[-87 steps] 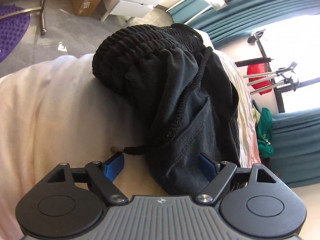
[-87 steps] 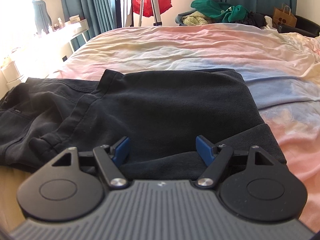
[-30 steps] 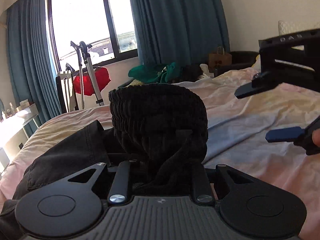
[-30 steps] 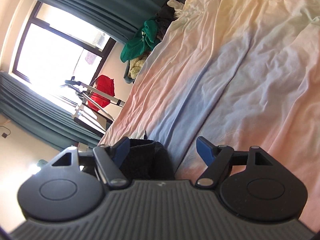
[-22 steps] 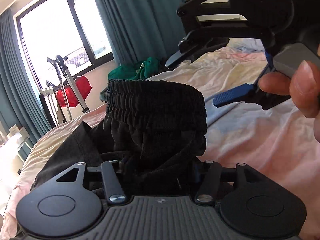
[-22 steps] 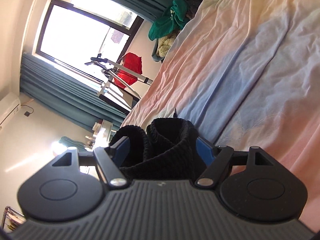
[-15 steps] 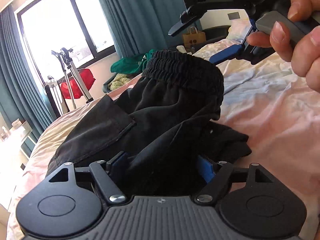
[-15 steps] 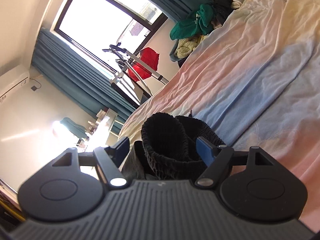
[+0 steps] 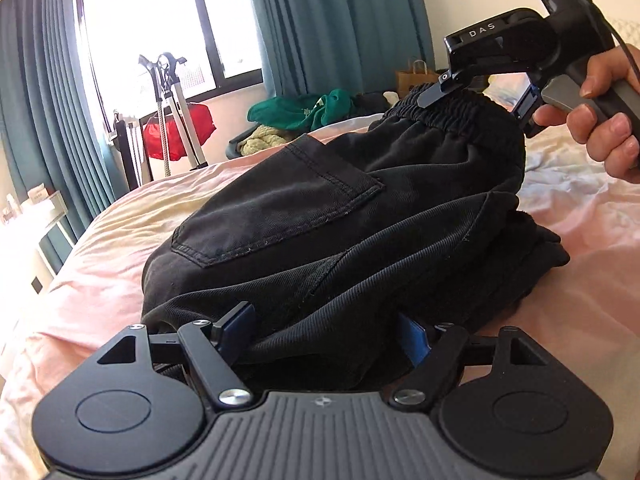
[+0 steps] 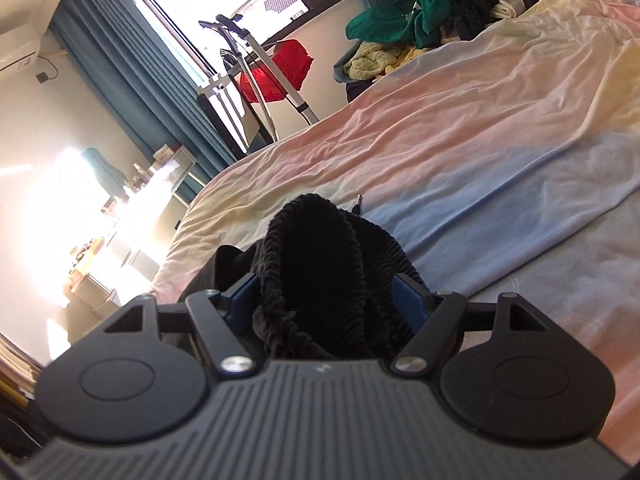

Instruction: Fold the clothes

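Black shorts point(image 9: 304, 208) lie bunched on the pastel bed sheet point(image 9: 100, 280), back pocket up. Their near fold rests loose between the blue pads of my left gripper point(image 9: 324, 330), which is open. At the far end the elastic waistband point(image 9: 452, 112) stands up, and my right gripper point(image 9: 476, 104), held by a hand point(image 9: 600, 128), straddles it. In the right wrist view the ribbed waistband point(image 10: 316, 248) fills the space between the wide-set fingers of the right gripper point(image 10: 326, 300). I see no squeeze on it.
The sheet point(image 10: 480, 140) stretches bare beyond the shorts. A pile of green and yellow clothes point(image 9: 304, 110) sits past the bed's far edge, beside a paper bag point(image 9: 416, 78). A steamer stand with a red bag point(image 9: 172, 120) is by the window. A white dresser point(image 9: 40, 204) stands left.
My left gripper let go of the shorts and drew back, so the garment now lies lower and spread on the bed. My right gripper rolled more upright and came down over the waistband.
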Demonstrator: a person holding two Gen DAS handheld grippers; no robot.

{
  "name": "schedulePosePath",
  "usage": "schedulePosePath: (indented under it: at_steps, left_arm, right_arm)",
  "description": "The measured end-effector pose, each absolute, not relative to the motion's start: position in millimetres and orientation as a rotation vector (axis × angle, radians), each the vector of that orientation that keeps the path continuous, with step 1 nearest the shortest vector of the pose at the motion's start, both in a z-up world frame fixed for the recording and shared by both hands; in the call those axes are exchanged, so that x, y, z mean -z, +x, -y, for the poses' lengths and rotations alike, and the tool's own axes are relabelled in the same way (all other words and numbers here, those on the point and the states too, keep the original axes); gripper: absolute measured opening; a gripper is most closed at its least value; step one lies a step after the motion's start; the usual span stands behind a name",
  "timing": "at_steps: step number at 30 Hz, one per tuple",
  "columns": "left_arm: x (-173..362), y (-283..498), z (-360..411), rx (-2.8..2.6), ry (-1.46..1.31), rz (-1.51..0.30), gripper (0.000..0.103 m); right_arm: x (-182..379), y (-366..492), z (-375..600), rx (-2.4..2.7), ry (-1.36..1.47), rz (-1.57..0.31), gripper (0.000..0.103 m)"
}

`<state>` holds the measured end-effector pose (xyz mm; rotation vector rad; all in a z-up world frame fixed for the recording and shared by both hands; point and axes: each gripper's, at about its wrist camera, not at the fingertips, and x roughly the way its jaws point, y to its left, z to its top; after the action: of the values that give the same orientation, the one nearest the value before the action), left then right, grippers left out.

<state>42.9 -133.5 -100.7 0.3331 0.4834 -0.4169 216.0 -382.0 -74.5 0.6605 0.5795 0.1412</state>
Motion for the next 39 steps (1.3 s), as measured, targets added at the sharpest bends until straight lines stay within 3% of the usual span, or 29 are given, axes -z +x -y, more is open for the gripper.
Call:
schedulePosePath:
  at_steps: [5,17,18,20,23,26,32,39]
  left_arm:
    - [100,49,126,0.431,0.305,-0.490,0.079]
    - [108,53,118,0.431,0.290,-0.458,0.083]
    - [110,53,120,0.430,0.310,-0.455,0.083]
    - [110,52,121,0.428,0.321,-0.450,0.084]
    - [110,52,122,0.418,0.300,-0.451,0.084]
    - [110,49,124,0.411,0.293,-0.440,0.084]
    - [107,42,123,0.442,0.277,-0.413,0.082]
    - [103,48,117,0.463,0.225,-0.426,0.082]
  right_arm:
    - [64,217,364,-0.158,0.595,-0.537,0.077]
    - [90,235,348,0.003,0.484,-0.632,0.075]
    - [91,234,351,0.001,0.513,-0.631,0.070]
    - [91,229,357,-0.021,0.572,-0.623,0.045]
    - [92,223,366,-0.030,0.622,-0.610,0.029]
    - [91,218,373,-0.043,0.681,-0.587,0.021]
    - [68,197,370,-0.019,0.608,-0.483,0.019]
    - [102,213,385,0.039,0.666,-0.603,0.022]
